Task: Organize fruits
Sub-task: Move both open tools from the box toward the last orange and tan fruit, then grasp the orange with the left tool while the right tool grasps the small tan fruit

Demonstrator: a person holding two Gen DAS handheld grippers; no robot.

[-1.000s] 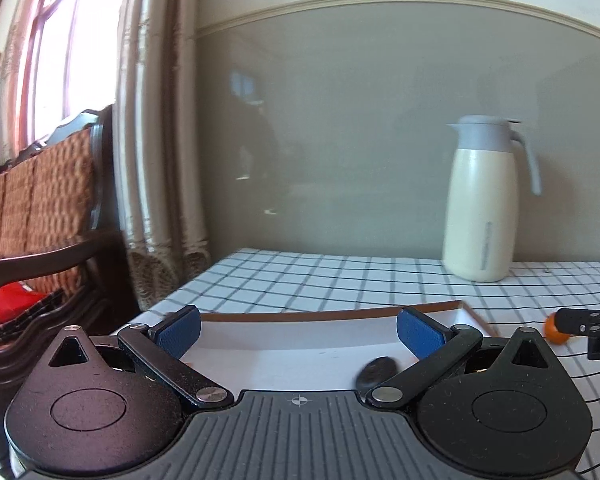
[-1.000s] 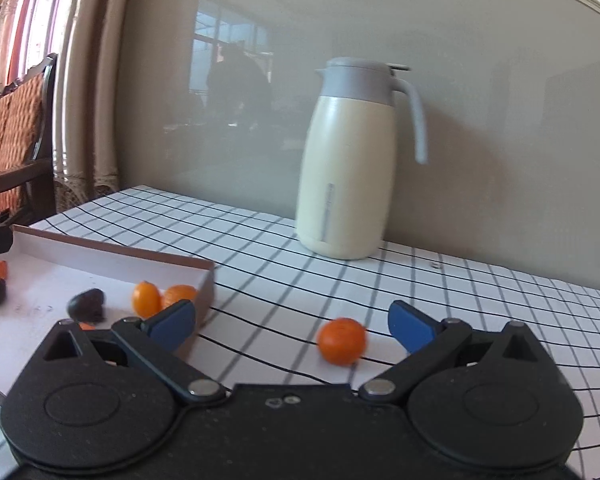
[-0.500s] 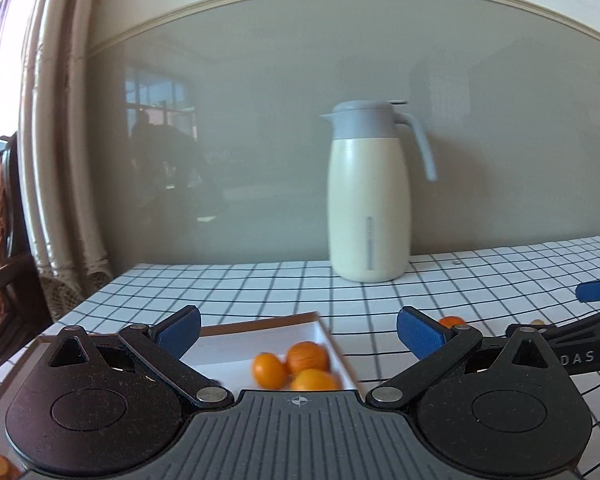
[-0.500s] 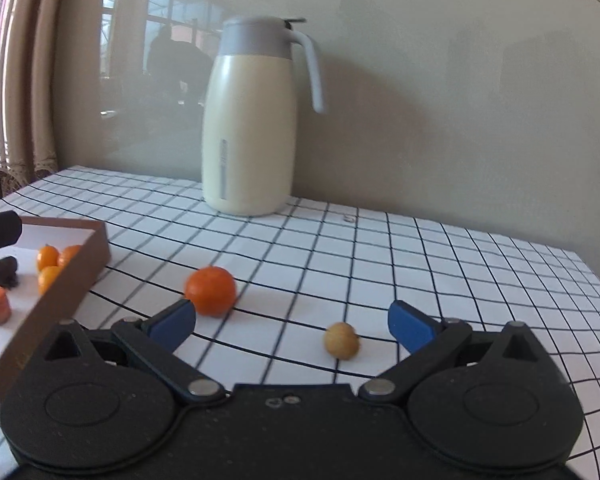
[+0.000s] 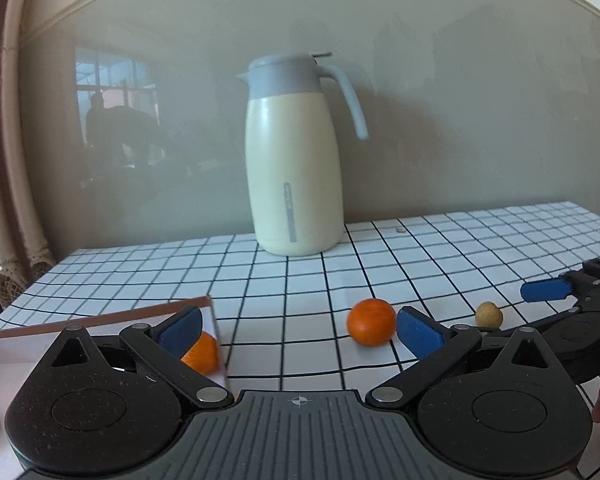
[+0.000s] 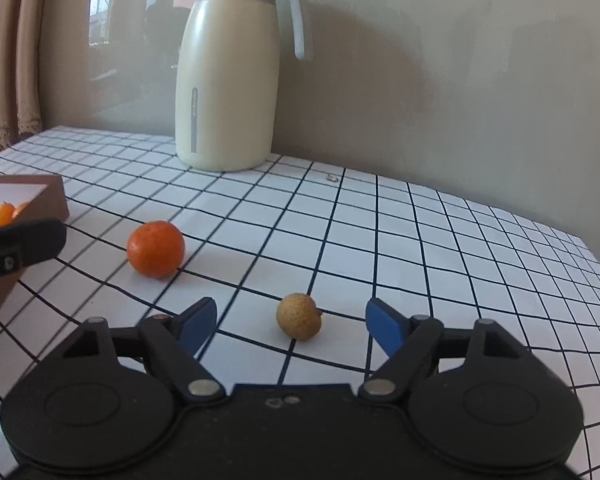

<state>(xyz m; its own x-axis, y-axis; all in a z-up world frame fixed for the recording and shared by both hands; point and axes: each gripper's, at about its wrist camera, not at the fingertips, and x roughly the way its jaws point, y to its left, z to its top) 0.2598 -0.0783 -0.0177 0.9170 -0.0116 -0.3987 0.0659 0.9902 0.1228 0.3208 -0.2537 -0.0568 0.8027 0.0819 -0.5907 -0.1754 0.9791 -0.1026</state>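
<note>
jaws on both grippers stand wide and hold nothing. since a second ago the right gripper point(image 6: 290, 322) has swung from the tangerine point(image 6: 155, 249) to frame the small tan fruit point(image 6: 299, 316) on the counter point(image 6: 440, 248), probably next for the box point(image 6: 50, 196).
</note>
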